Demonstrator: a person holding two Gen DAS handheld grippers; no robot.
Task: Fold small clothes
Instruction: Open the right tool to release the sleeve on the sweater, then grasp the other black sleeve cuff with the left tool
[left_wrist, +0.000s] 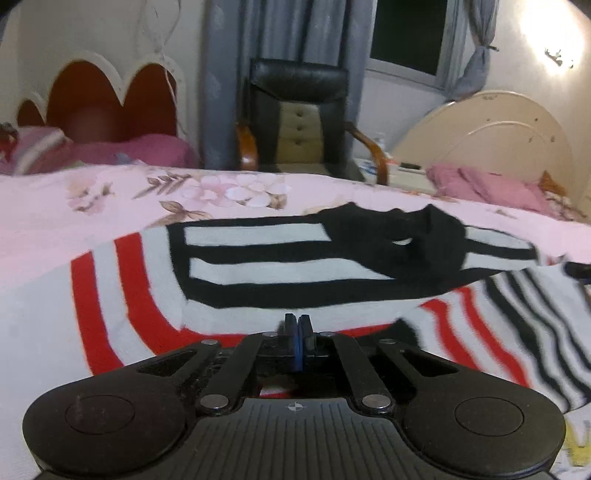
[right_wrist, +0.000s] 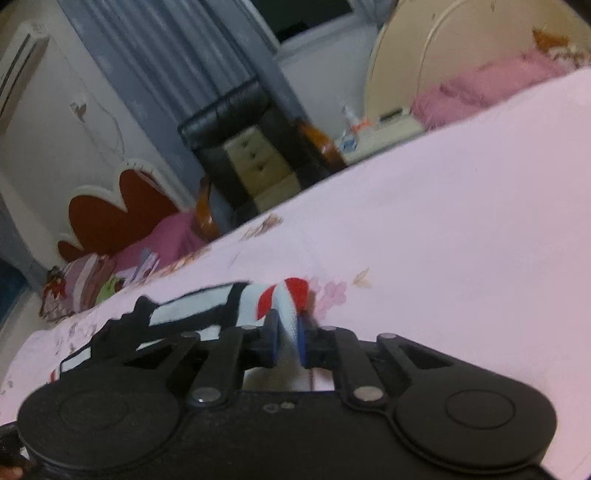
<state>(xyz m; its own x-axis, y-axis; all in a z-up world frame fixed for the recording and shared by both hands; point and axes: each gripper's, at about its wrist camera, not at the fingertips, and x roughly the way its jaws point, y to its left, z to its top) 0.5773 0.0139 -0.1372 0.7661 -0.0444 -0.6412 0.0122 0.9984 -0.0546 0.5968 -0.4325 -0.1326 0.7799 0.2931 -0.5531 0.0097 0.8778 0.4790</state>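
A small striped garment (left_wrist: 280, 266), white with black and red bands, lies spread on a pink floral bedsheet (left_wrist: 110, 199). At the garment's near edge the left gripper (left_wrist: 298, 325) has its blue-padded jaws fully together; whether cloth is pinched between them cannot be told. The right gripper (right_wrist: 289, 332) is clamped on a bunched fold of the same garment (right_wrist: 286, 306), the white knit pressed between both pads and raised off the sheet. Beyond the garment stand a black chair (left_wrist: 299, 110), grey curtains (left_wrist: 225, 74) and a scalloped headboard (left_wrist: 110, 99).
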